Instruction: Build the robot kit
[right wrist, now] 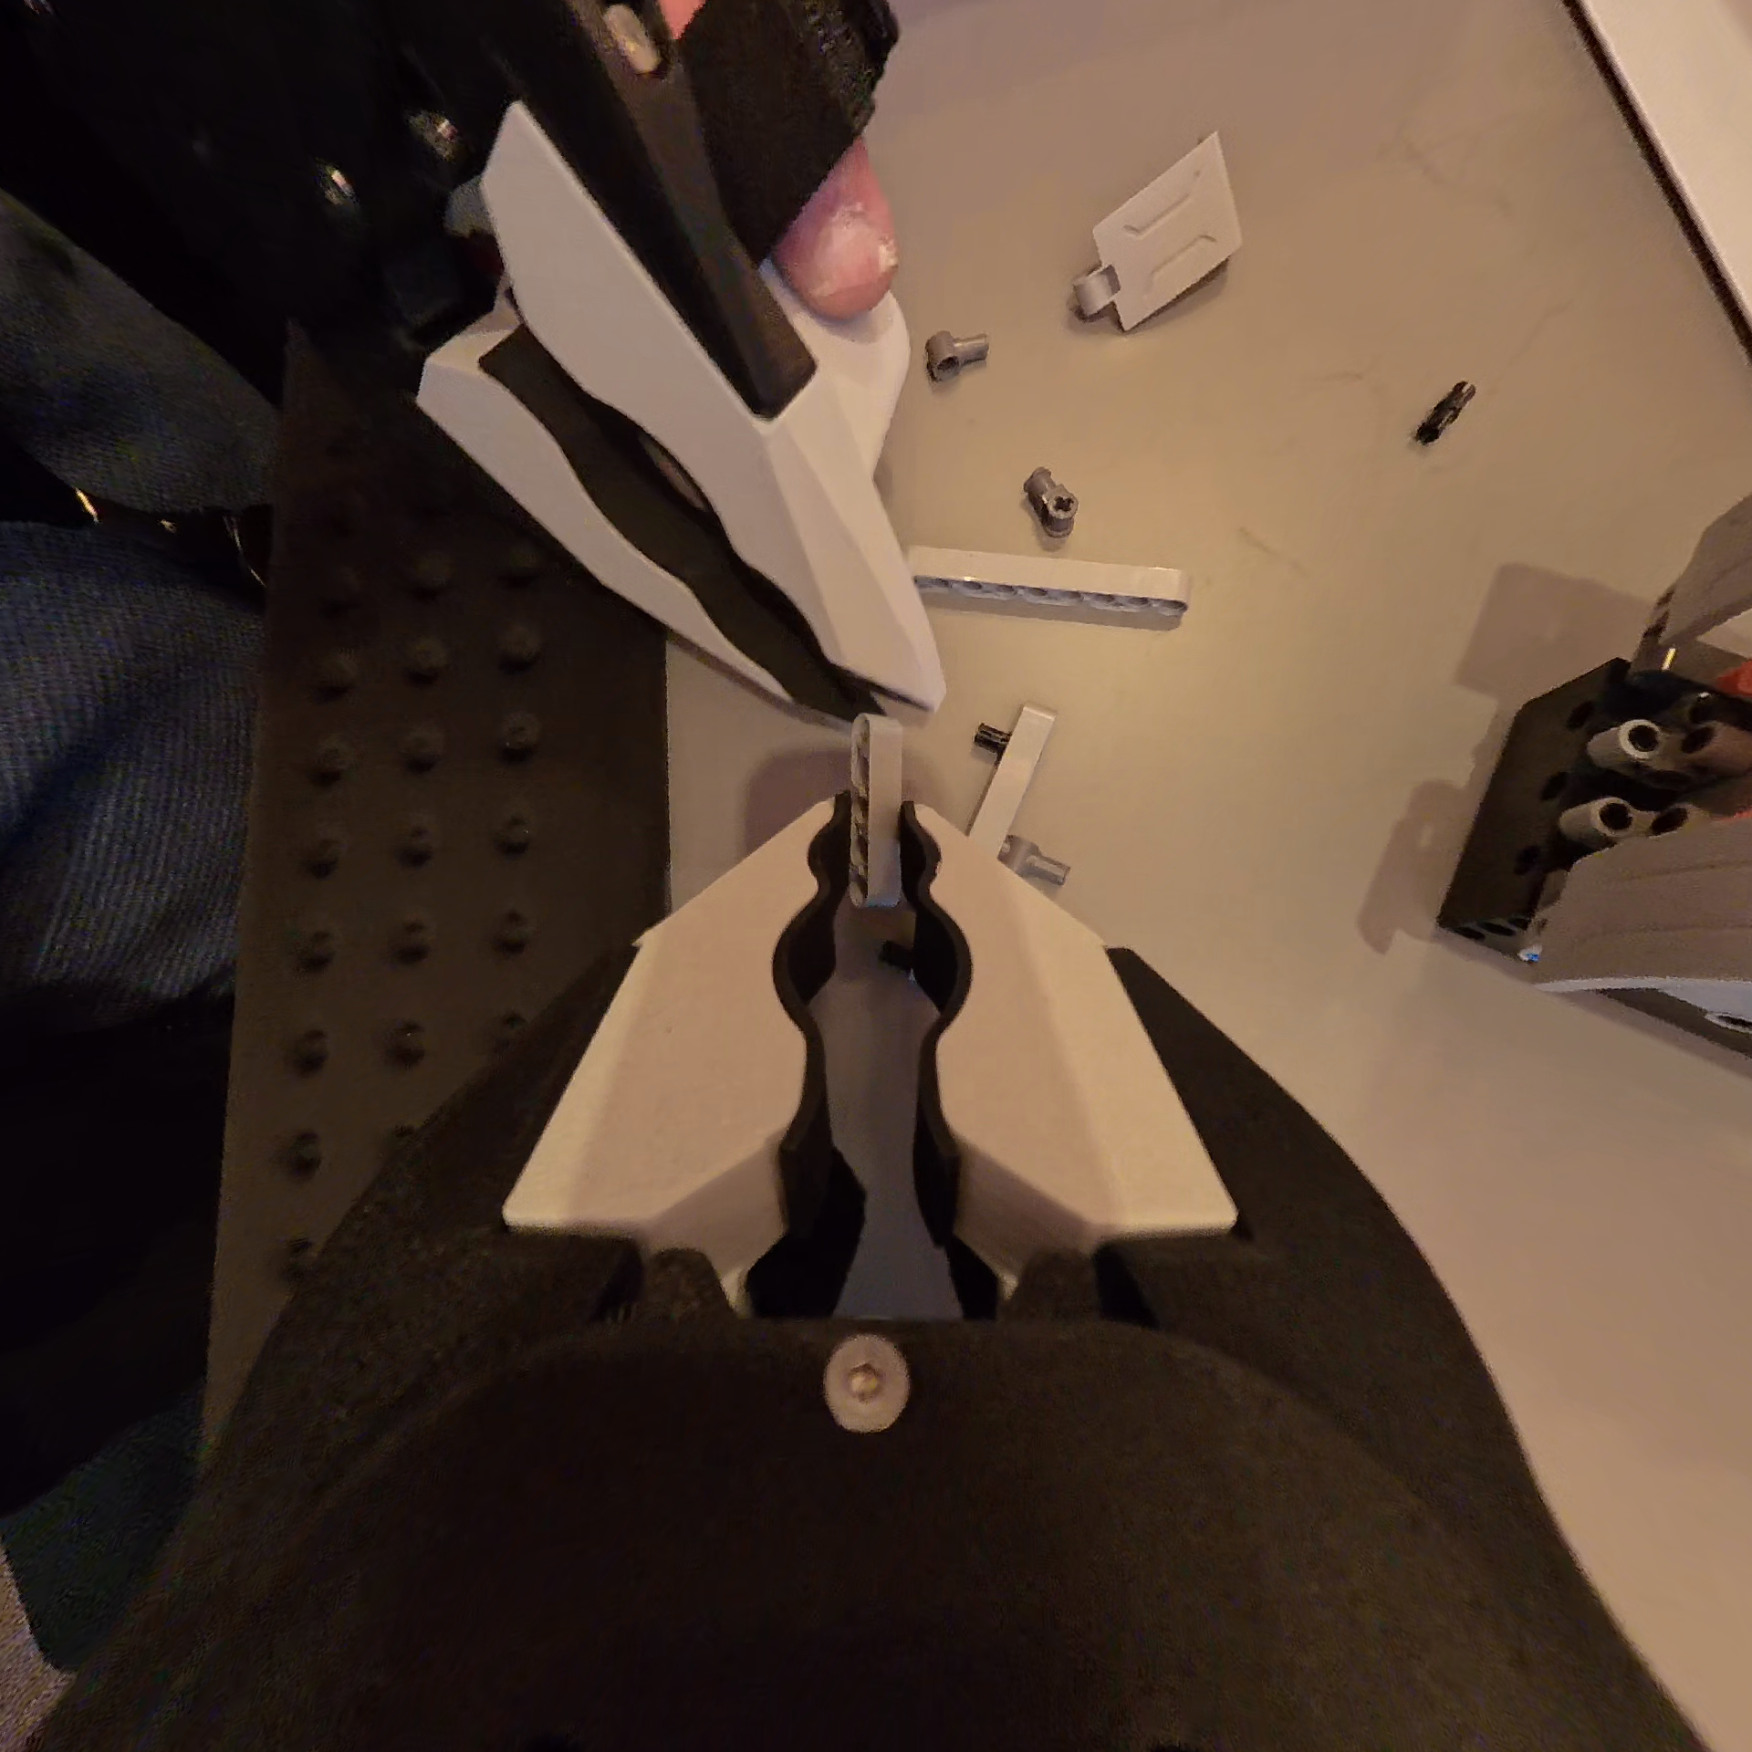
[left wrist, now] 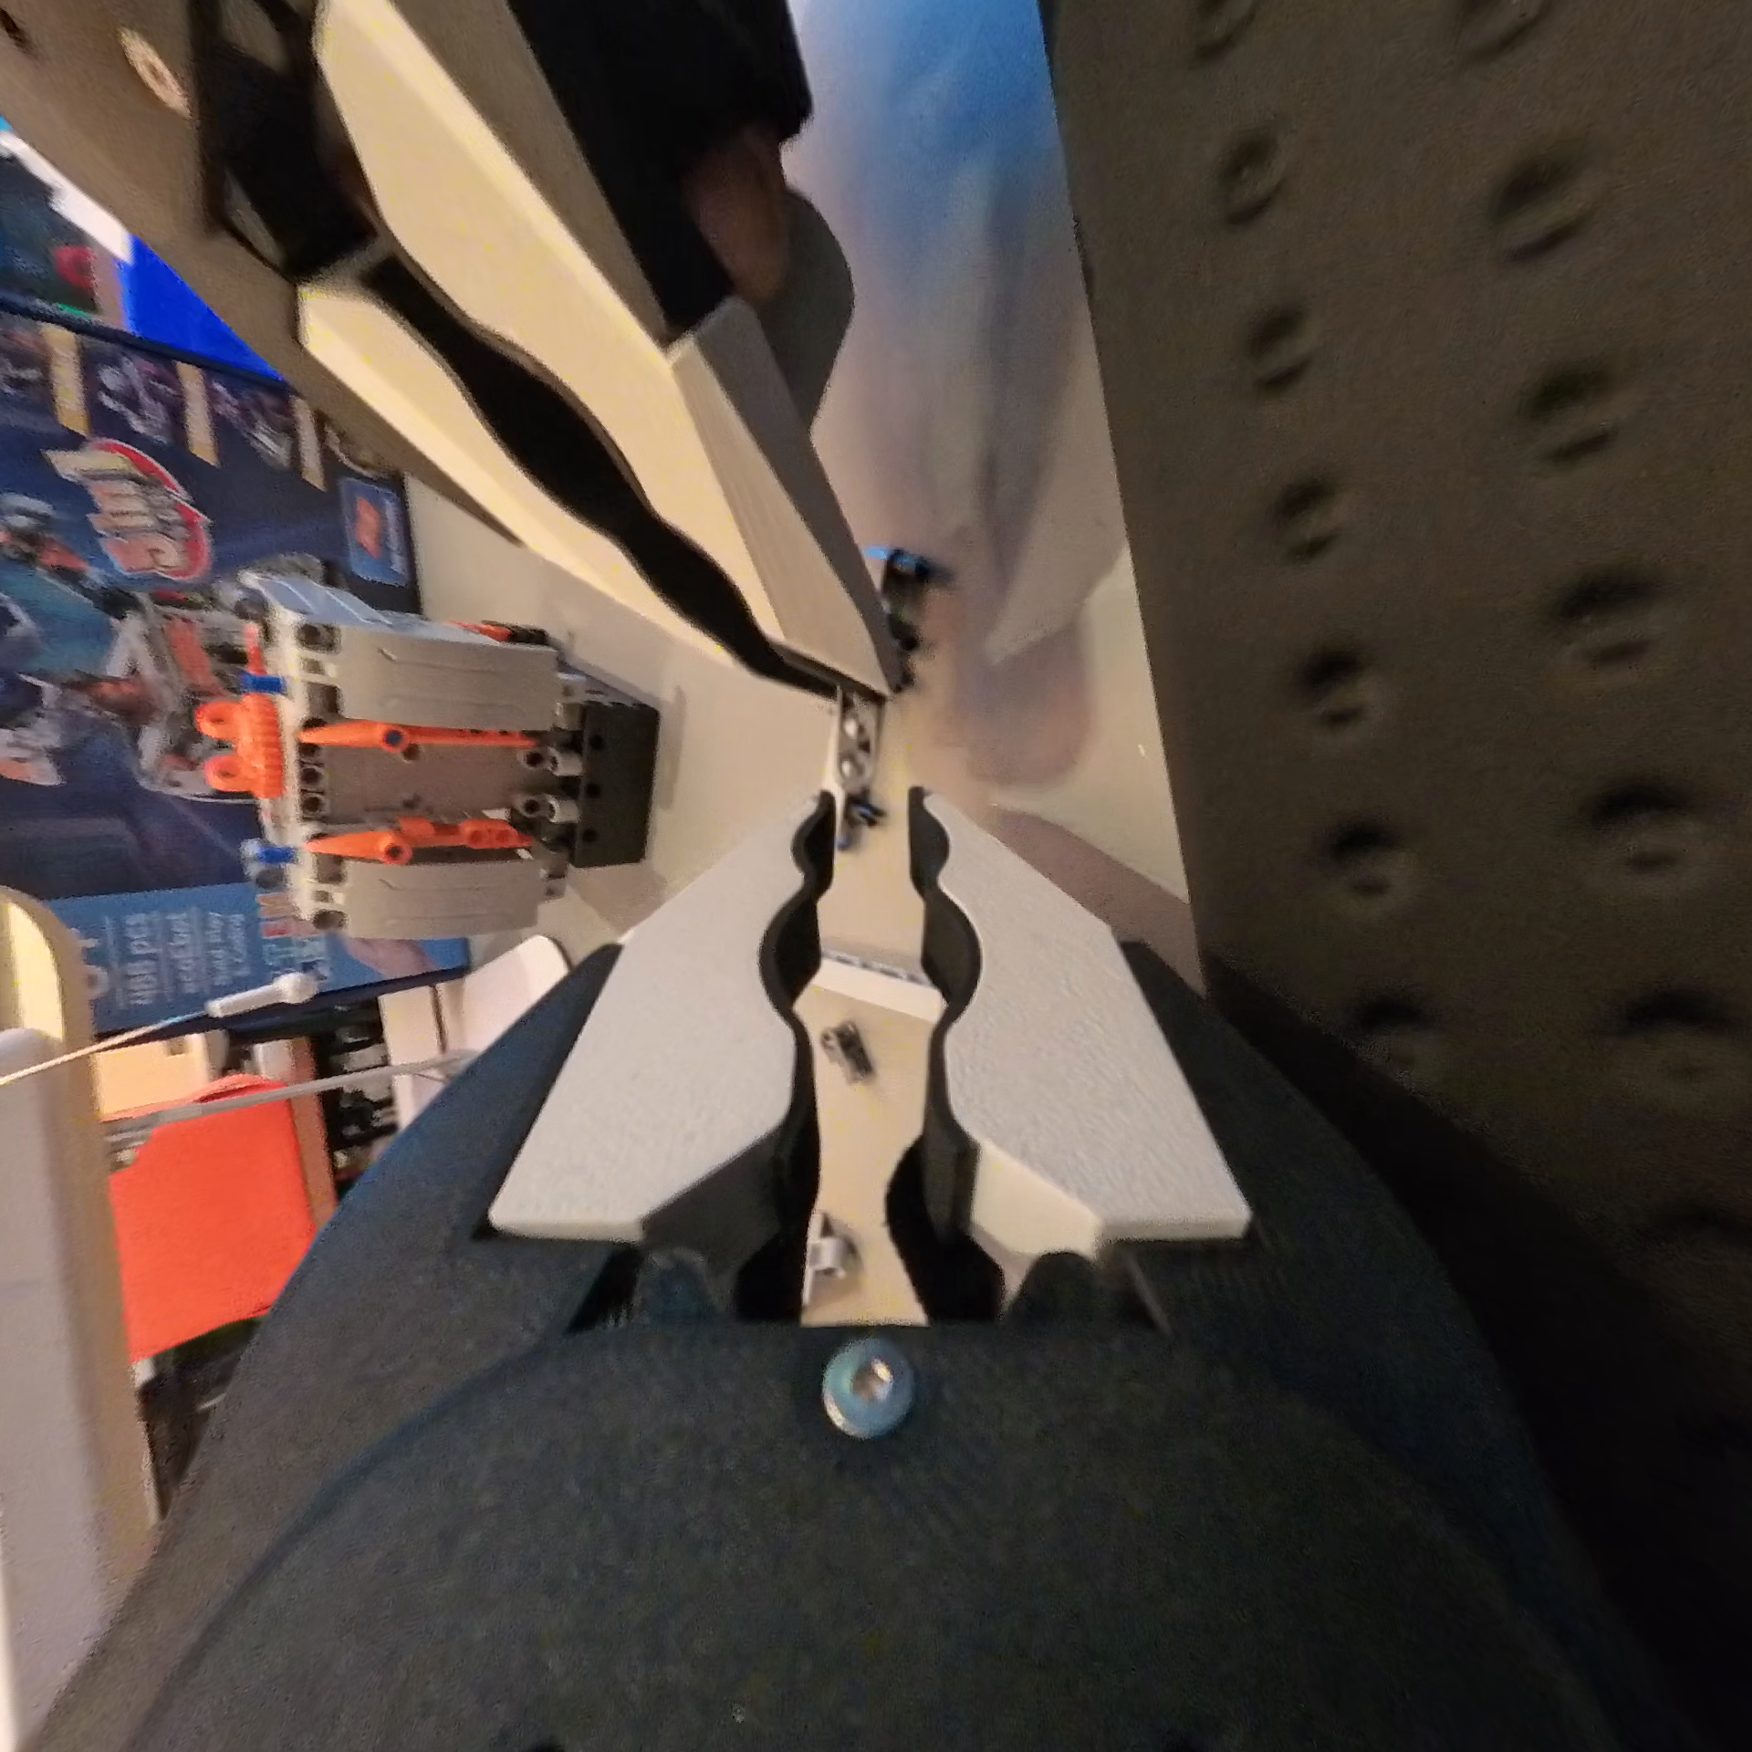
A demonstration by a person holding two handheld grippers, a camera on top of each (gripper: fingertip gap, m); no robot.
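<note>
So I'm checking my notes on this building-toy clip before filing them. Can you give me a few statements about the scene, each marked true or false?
1. The right gripper grips a short beam at its fingertips. True.
2. The grey panel is clamped in the left gripper. False: it lies loose on the table.
3. A long beam lies flat on the table beyond the short one. True.
4. The built model has green parts. False: its coloured parts are orange, on a grey and black body.
</note>
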